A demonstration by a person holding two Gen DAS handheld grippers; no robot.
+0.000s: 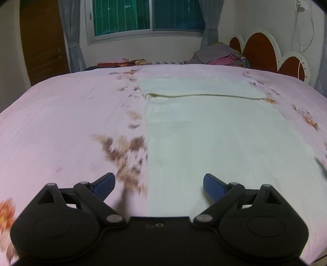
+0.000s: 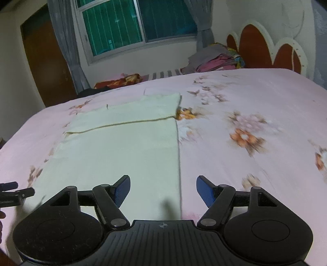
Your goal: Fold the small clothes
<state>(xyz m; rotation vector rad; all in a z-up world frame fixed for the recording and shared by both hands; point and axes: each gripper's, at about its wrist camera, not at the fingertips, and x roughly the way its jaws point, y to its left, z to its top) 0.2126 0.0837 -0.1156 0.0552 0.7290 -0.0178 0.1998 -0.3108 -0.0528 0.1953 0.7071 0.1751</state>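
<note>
A pale cream cloth lies flat on the pink flowered bedspread, with a folded edge running across its far part. My left gripper is open and empty, straddling the cloth's left edge near its near corner. In the right wrist view the same cloth lies left of centre. My right gripper is open and empty, straddling the cloth's right edge near the near corner. The left gripper's side shows at the far left of that view.
A pile of clothes sits at the bed's far side by the red and white headboard. A window with grey curtains and a brown door stand behind the bed. The bedspread stretches to the right.
</note>
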